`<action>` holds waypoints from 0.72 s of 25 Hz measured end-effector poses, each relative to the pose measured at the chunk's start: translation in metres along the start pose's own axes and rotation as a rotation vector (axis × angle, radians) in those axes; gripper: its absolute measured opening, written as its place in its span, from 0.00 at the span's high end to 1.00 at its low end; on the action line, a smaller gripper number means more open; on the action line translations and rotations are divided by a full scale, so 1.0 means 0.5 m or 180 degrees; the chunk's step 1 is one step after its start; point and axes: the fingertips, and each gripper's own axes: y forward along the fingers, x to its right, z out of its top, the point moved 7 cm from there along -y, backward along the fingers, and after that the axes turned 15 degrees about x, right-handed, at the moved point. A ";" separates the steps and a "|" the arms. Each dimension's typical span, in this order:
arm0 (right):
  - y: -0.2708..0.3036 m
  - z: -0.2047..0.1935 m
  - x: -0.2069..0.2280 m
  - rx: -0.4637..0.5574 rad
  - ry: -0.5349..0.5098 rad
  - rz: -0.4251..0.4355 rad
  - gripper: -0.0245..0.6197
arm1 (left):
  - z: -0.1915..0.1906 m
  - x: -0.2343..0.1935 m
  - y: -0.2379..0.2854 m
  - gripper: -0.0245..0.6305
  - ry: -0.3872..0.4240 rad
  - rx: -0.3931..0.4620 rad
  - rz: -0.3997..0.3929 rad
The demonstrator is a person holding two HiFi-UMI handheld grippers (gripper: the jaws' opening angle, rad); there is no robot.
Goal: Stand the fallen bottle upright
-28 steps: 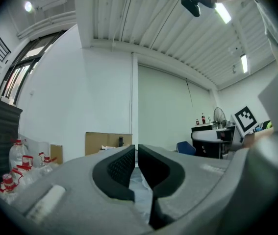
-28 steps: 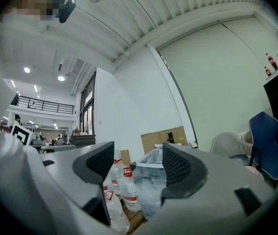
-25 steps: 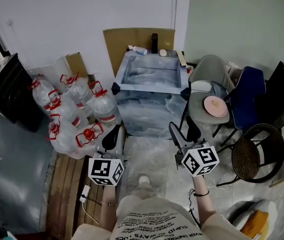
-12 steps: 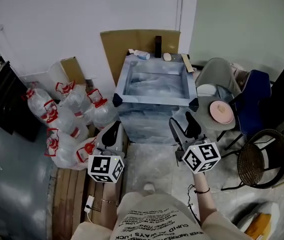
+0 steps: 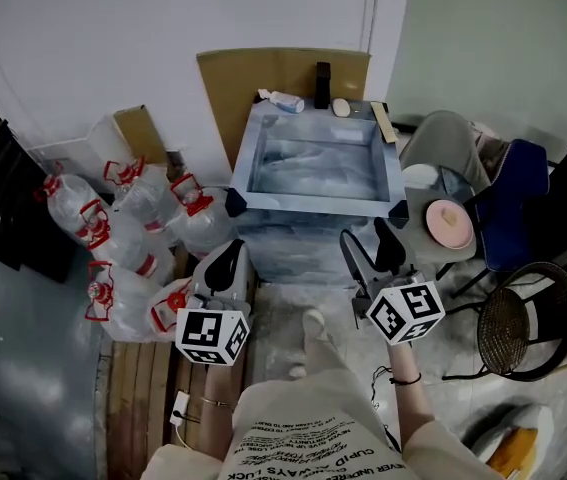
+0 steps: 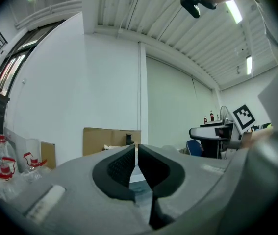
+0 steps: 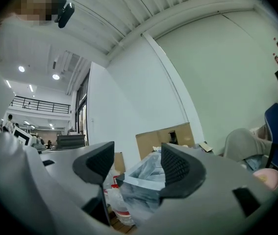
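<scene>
Left gripper (image 5: 225,265): clenched on nothing, held low beside the water jugs (image 5: 143,230).
Right gripper (image 5: 370,251): released, empty, aimed at the wrapped table (image 5: 313,201); likely readied for the grasp.
Bottle (image 5: 281,99): lying flat on the table's far rim, well apart from both grippers.
Next step: probably approach, then grasp.

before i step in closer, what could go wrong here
The fallen bottle lies at the table's far edge; a nudge could roll it off the back.
The left gripper has its jaws together, so it cannot take the bottle yet.
Water jugs crowd the floor on the left.
</scene>
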 end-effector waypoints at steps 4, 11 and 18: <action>0.061 -0.024 0.021 -0.0035 -0.0008 0.0031 0.51 | -0.020 -0.033 0.043 0.91 -0.0013 -0.0029 0.0046; 0.208 -0.073 0.080 -0.0109 0.0020 0.0128 0.51 | -0.058 -0.103 0.154 0.91 0.0027 -0.0087 0.0128; 0.368 -0.102 0.149 -0.0226 0.0010 0.0253 0.51 | -0.083 -0.168 0.304 0.91 0.0019 -0.0124 0.0224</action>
